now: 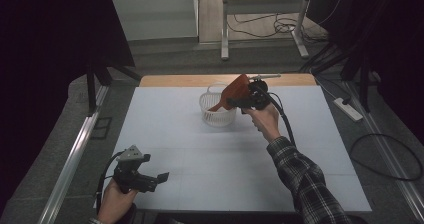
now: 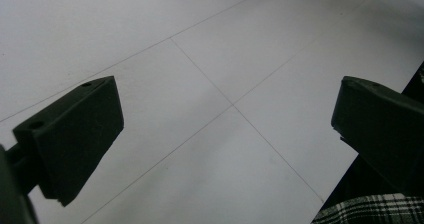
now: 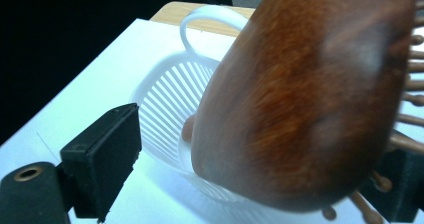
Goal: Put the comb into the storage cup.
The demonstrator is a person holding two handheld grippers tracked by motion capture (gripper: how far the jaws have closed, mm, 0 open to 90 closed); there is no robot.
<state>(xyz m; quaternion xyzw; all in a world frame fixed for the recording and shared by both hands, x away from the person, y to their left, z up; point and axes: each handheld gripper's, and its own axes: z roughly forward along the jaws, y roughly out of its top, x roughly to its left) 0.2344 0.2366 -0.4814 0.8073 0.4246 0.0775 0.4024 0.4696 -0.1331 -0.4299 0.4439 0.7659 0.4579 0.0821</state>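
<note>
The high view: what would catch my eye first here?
A reddish-brown wooden hairbrush stands out, leaning into a small white slatted basket at the far middle of the white table. The right gripper is right beside the brush with its jaws apart. The left gripper waits open at the near left edge.

Looks like a lab or recording studio: black curtains (image 1: 55,29) both sides, white counter (image 1: 200,149) on bare concrete floor (image 1: 200,59), metal desk legs (image 1: 225,24), loose cables (image 1: 270,26), power strip (image 1: 348,109), floor rail (image 1: 70,159).
</note>
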